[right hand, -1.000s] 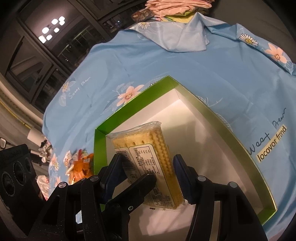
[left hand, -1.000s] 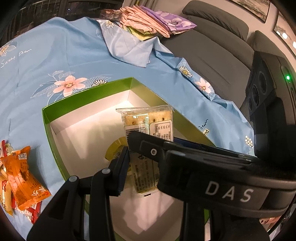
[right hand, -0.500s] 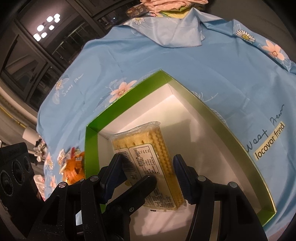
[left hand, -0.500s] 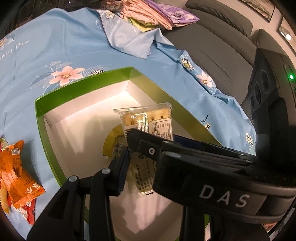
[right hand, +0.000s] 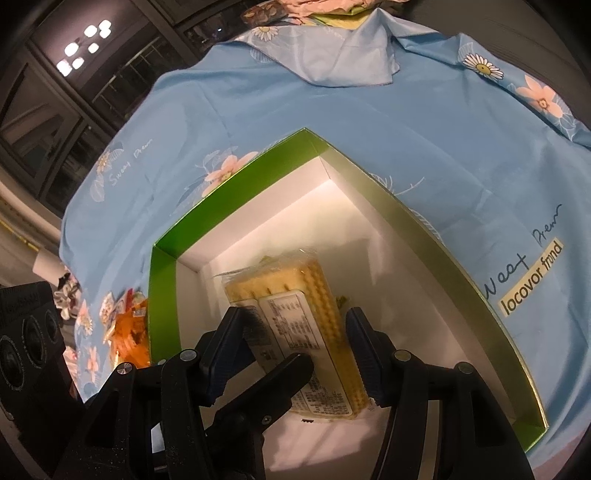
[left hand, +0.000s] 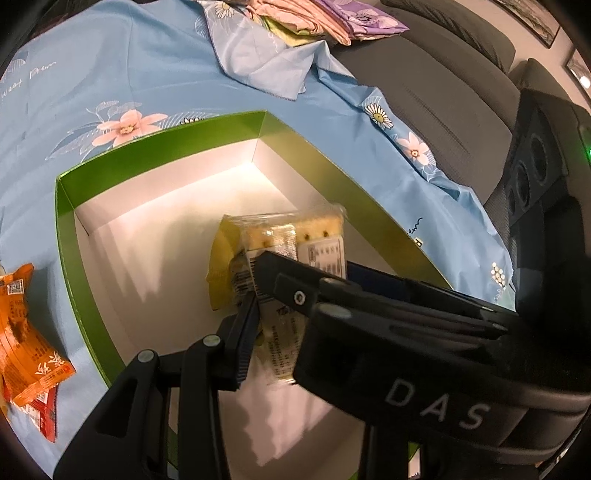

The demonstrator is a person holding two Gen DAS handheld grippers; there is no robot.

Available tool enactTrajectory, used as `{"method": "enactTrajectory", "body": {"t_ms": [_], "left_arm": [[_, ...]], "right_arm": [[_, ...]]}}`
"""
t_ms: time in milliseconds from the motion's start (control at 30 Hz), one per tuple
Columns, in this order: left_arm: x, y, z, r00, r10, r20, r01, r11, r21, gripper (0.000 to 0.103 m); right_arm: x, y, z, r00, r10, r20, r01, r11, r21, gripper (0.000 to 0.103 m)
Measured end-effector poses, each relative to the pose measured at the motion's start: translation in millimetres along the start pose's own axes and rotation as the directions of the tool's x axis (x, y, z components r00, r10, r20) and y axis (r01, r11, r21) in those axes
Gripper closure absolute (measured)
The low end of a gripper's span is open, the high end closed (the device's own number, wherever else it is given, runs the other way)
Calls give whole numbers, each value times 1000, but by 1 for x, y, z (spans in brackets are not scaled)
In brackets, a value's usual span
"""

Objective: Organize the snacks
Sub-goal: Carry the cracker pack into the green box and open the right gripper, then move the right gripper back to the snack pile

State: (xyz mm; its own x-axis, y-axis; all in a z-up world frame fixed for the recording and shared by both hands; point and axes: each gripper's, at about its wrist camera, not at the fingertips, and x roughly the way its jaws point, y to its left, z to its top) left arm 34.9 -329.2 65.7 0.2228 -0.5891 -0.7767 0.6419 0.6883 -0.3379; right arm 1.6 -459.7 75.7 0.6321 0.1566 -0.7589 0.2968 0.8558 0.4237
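Note:
A clear pack of yellow crackers with a white label hangs inside the open green box, just above its white floor. My right gripper is shut on the pack's two long sides. In the left wrist view its black finger crosses the pack. My left gripper is shut on the same pack from the near end; one of its fingers lies on the label, the other is hidden. A yellow packet lies under the pack.
The box sits on a light blue floral cloth. Several orange snack packets lie left of the box. Folded fabrics are stacked at the far edge, with a grey sofa to the right.
Both grippers have tilted slightly, so the box has shifted in both views and more of the yellow packet shows. The cracker pack stays in the same two grips.

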Motion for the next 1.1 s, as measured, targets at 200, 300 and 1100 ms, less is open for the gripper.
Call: {"method": "enactTrajectory", "body": {"t_ms": [200,300,1100], "left_arm": [[2,-2,-1,1000,18,-12,-18,1000,0,69],[3,-1,-1,1000,18,-19,-18,1000,-5,67],[-158,71,-51,910,246,333,-176,958,-227,10]], "right_arm": [[2,0,0,1000,-2,-9,2,1000,-1,42],[2,-1,0,1000,-7,-14,7,1000,3,42],[-49,61,-6,970,113,215,-94,991,-99,21]]}}
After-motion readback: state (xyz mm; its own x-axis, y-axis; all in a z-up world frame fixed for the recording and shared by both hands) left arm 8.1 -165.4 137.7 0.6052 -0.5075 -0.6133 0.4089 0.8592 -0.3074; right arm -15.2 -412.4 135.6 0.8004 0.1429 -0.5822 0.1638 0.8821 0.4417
